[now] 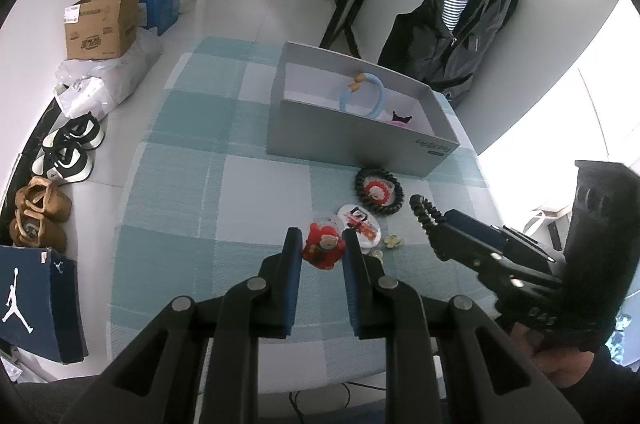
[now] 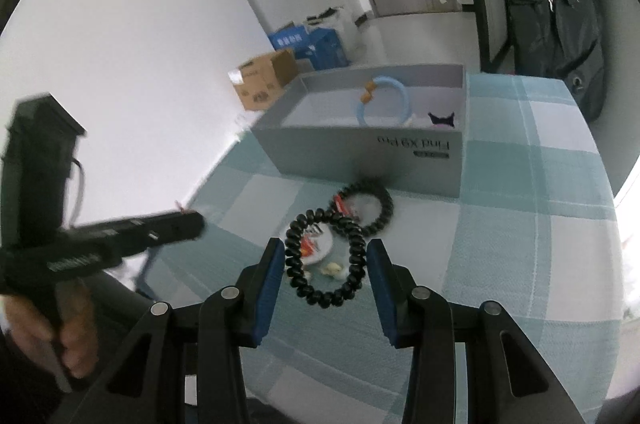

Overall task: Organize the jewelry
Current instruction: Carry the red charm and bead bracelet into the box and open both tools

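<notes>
Two black spiral hair ties: one lies just before the open grey cardboard box (image 1: 352, 139), one (image 2: 326, 258) hangs between the narrowly parted right tongs (image 2: 326, 264), seemingly gripped. Left tongs (image 1: 322, 248) (parted) flank one red plush charm (image 1: 323, 251).

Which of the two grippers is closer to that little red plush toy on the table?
The left. The left gripper has its fingers on either side of the red plush toy; the right gripper is off to its right, holding a black coil hair tie.

Hair ties (image 1: 376, 191) before the box (image 1: 352, 139), ring (image 1: 362, 95) inside.
</notes>
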A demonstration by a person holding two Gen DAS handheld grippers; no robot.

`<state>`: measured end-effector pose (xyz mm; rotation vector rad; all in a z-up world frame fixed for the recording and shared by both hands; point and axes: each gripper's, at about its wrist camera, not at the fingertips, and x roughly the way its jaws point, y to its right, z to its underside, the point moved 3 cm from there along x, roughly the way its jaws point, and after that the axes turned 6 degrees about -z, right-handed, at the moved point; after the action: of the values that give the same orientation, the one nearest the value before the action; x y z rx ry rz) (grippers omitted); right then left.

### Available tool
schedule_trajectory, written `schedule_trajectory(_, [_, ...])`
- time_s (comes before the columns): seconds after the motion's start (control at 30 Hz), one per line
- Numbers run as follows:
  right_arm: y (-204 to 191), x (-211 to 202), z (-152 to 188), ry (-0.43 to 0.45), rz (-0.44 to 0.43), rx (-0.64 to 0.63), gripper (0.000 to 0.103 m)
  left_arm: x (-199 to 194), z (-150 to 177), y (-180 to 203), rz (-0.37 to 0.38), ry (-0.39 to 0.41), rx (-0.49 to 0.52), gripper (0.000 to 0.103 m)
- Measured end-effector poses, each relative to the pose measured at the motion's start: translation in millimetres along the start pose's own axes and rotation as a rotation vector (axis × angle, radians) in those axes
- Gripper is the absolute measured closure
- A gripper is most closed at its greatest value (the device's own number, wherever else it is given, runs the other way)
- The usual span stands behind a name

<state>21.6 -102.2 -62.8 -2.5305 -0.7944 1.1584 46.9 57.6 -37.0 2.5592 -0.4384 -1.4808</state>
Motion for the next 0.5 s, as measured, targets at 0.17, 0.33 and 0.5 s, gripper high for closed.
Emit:
schedule_trajectory(0.17, [-0.7,-13.4,-10.9,0.058,-0.046,0.027,0.062,-2.2,-3.3,12.3,-0.036,0.029,0.037,0.088])
schedule_trajectory(0.33, [0.1,-27.4,-29.7,0.113,-0.070,0.033,0.062,-5.3,-15.8,24.1,-0.054,0.053,0.063,0.088])
schedule_trajectory(0.5, [6.5,-35.1,-54.6,0.129,-0.060,0.017,0.062,-9.6,-38.5,36.2,-0.054,0.104,0.070,0.088])
